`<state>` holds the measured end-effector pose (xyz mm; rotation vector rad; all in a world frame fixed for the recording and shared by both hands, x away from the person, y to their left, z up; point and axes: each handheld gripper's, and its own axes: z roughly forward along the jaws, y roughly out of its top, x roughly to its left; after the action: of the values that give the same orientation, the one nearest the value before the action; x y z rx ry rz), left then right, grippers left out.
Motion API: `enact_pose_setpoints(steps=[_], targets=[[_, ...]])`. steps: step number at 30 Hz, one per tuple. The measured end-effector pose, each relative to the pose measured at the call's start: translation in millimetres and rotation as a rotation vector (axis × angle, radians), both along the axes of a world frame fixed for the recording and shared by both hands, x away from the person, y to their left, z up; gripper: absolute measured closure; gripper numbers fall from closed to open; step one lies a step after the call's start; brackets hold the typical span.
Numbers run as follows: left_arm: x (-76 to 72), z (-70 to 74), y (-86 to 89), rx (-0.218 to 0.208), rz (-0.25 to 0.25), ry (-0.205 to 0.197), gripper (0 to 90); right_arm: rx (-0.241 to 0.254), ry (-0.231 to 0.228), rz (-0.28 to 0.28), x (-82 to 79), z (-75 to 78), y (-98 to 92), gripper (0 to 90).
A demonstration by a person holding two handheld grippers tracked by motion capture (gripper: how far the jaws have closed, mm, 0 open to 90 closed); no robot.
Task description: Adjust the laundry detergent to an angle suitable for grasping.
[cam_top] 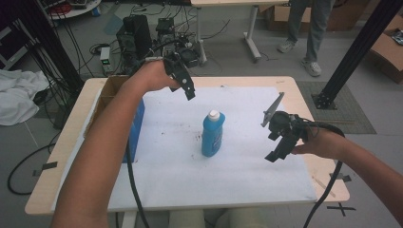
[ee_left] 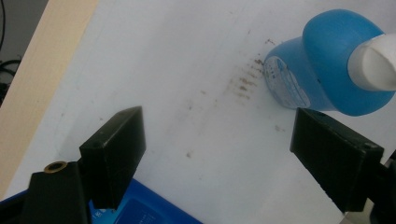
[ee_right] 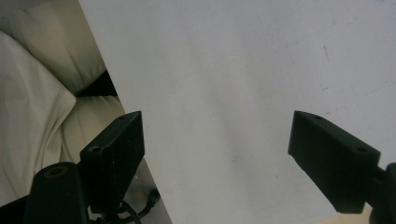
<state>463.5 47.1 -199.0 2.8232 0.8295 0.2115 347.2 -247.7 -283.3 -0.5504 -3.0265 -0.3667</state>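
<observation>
Forearms reach in. Left gripper hangs with jaws wide, empty; blue bottle stands upright on the surface ahead and below. Right gripper, also wide and empty, sits farther off.

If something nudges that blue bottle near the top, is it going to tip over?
Probably. The blue bottle stands upright, tall on a narrow base, so a high push likely topples it. Its smooth plastic may slip in a claw. On its side, the rounded body could roll across the white mat.
</observation>
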Motion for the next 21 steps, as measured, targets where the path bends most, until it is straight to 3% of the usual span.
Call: enact_pose_setpoints(steps=[21], targets=[[-4.8, 8.6, 6.2, -0.011, 0.072, -0.014, 18.5, 0.000, -0.009, 0.010, -2.8, 2.0, 1.4, 18.3]])
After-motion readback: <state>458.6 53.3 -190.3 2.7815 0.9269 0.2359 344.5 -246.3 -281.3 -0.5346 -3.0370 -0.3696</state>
